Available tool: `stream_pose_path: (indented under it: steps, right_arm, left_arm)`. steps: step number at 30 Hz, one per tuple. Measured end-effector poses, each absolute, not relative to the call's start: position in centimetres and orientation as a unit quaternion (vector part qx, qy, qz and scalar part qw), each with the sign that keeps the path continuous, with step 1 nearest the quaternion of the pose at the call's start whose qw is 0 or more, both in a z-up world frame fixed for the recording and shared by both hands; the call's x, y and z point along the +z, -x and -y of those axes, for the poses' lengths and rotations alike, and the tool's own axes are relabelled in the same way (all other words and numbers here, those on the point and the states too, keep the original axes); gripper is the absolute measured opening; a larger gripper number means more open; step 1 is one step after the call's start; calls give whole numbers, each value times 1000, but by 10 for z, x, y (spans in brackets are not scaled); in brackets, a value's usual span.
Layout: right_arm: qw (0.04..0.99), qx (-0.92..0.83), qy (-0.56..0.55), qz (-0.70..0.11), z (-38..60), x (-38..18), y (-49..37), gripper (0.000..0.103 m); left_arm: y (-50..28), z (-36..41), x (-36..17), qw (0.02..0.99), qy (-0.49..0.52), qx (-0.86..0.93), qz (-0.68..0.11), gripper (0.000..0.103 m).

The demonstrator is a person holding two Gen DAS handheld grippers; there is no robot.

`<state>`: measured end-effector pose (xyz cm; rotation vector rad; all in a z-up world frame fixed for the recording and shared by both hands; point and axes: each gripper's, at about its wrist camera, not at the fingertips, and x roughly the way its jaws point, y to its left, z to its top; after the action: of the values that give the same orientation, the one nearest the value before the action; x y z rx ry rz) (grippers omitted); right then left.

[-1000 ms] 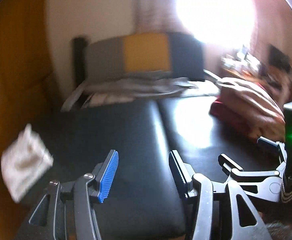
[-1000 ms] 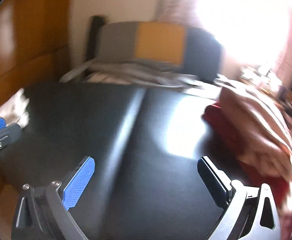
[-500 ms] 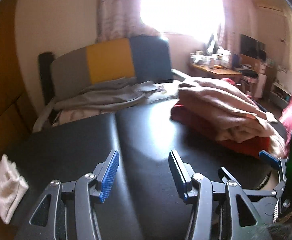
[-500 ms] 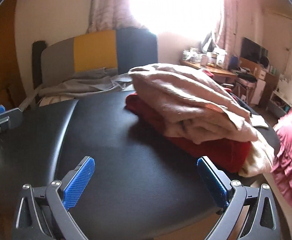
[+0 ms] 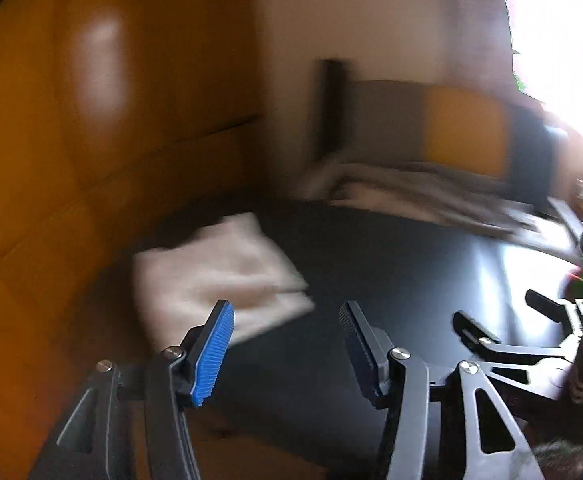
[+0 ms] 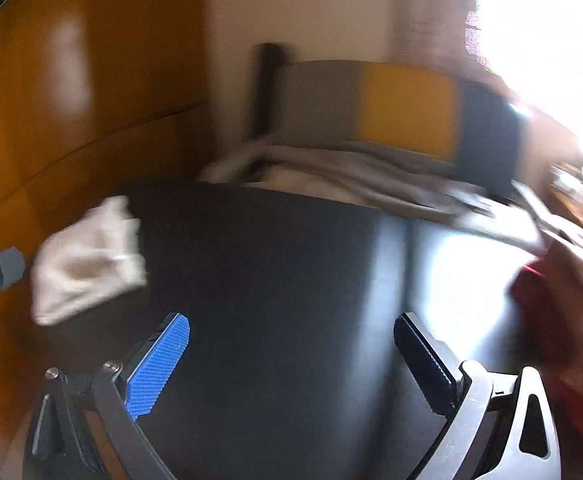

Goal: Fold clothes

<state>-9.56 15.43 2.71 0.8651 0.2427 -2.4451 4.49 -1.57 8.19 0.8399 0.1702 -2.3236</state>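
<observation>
A folded white cloth [image 5: 219, 272] lies at the left end of the black padded table [image 5: 391, 272], just ahead and left of my left gripper [image 5: 287, 344], which is open and empty. In the right wrist view the same cloth [image 6: 87, 264] lies at the left on the table [image 6: 291, 280]. My right gripper [image 6: 291, 356] is open wide and empty above the table. A pile of pink and red clothes [image 6: 563, 280] sits at the right edge. Both views are blurred by motion.
An orange wooden wall [image 5: 71, 140] stands close on the left. A grey, yellow and dark chair back [image 6: 391, 104] with grey cloth [image 6: 351, 176] draped below it stands behind the table. A bright window [image 6: 551, 20] is at the upper right.
Both views have swung back to the left. The pink and red pile has slid toward the right edge, and the white cloth now sits closer to my left gripper. Both grippers stay open.
</observation>
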Motion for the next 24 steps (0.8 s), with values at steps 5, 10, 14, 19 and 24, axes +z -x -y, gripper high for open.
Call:
stream_pose_path:
  steps: [5,10,14,19,24]
  right_arm:
    - [390,-853,-320,-132,-18,31,73,103]
    - [449,-822,-307,-168,50,30,36,103]
    - [463,-811,-312,-178,70,23,22,103]
    - [463,-808,-321,-173,65,21,18,103]
    - [459,-811,-323,-167,54,24,22,103]
  left_arm:
    - [-95,82,86,461,-292,-835,-67,54]
    - [-123,112,90,491,-263,-826,-93,54]
    - [-123,124,86,467,-263,-834,-131,54]
    - [-123,123,82,463,-264,-834,-140,54]
    - [-117,120,81,467,-264,-833,-135,48]
